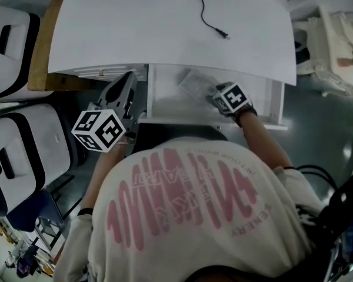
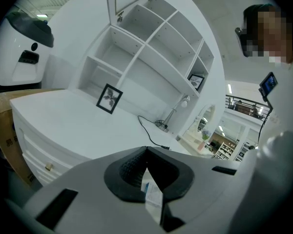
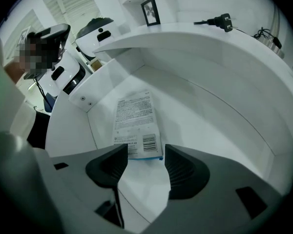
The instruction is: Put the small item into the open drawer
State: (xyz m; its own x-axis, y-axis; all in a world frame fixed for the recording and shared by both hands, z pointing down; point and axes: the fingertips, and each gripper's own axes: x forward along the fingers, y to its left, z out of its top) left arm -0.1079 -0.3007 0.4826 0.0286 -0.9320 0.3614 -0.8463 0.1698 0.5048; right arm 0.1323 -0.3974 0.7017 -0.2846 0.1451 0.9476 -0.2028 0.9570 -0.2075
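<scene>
The small item is a flat white packet (image 1: 194,84) with printed text and a barcode. It lies loose on the floor of the open white drawer (image 1: 165,96) under the desk top. In the right gripper view the packet (image 3: 136,126) sits just ahead of my right gripper (image 3: 145,155), whose jaws stand wide open and touch nothing. In the head view the right gripper (image 1: 215,96) reaches into the drawer (image 3: 205,126) from the right. My left gripper (image 1: 129,81) hovers at the drawer's left front corner. Its jaws (image 2: 146,152) meet at the tips.
A black cable with a plug (image 1: 215,25) lies on the white desk top (image 1: 135,28). A framed picture (image 2: 110,99) and shelves stand at the desk's back. White-and-black cases (image 1: 12,151) sit on the floor at left, beside a brown board (image 1: 41,46).
</scene>
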